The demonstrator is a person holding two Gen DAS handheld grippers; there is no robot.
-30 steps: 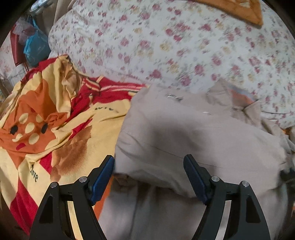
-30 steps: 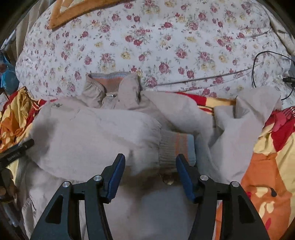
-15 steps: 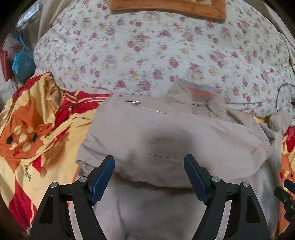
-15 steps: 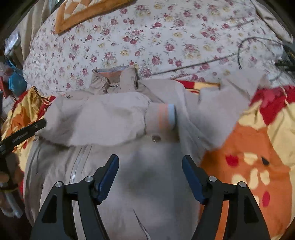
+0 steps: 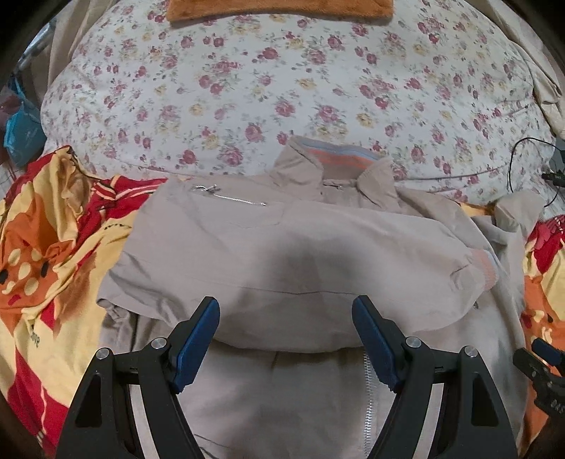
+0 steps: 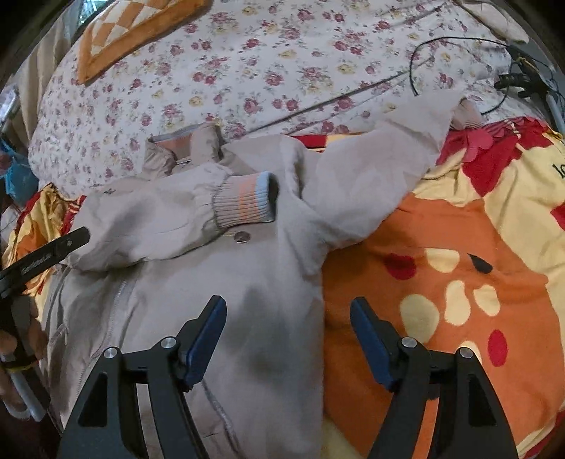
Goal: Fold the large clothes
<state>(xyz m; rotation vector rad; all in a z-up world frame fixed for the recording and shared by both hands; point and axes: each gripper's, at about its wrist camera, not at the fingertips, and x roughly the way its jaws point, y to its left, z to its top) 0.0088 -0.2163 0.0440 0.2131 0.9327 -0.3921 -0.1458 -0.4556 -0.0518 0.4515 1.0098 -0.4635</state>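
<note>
While lying front-up across the red, yellow and orange blanket (image 6: 459, 268), with collar (image 5: 335, 160) toward the floral quilt (image 5: 282, 88), spreading over the bed: the beige jacket (image 5: 282, 247). Resting folded across the chest, one sleeve (image 6: 159, 219), its striped ribbed cuff (image 6: 243, 203) ending just above a round snap button (image 6: 242, 237). Stretching out to the other side over the blanket, the second sleeve (image 6: 381, 166), its end reaching toward a black cable (image 6: 420, 53) on the quilt.

Hovering over the lower edge of the folded sleeve, the left gripper (image 5: 286, 335), blue pads (image 5: 197, 335) standing wide apart and holding nothing. Hovering over the jacket's side hem where beige cloth meets the blanket, the right gripper (image 6: 287, 335), its pads (image 6: 370, 344) likewise spread wide and gripping nothing. Running down the jacket's front between and below the left fingers, the zipper (image 5: 369, 406). Glinting on the upper chest near the collar, a zipped pocket with a metal pull (image 5: 212, 189).

Lying at the quilt's far edge, an orange patterned cushion (image 6: 130, 31). Showing at the far left, a blue bag (image 5: 21, 134).
</note>
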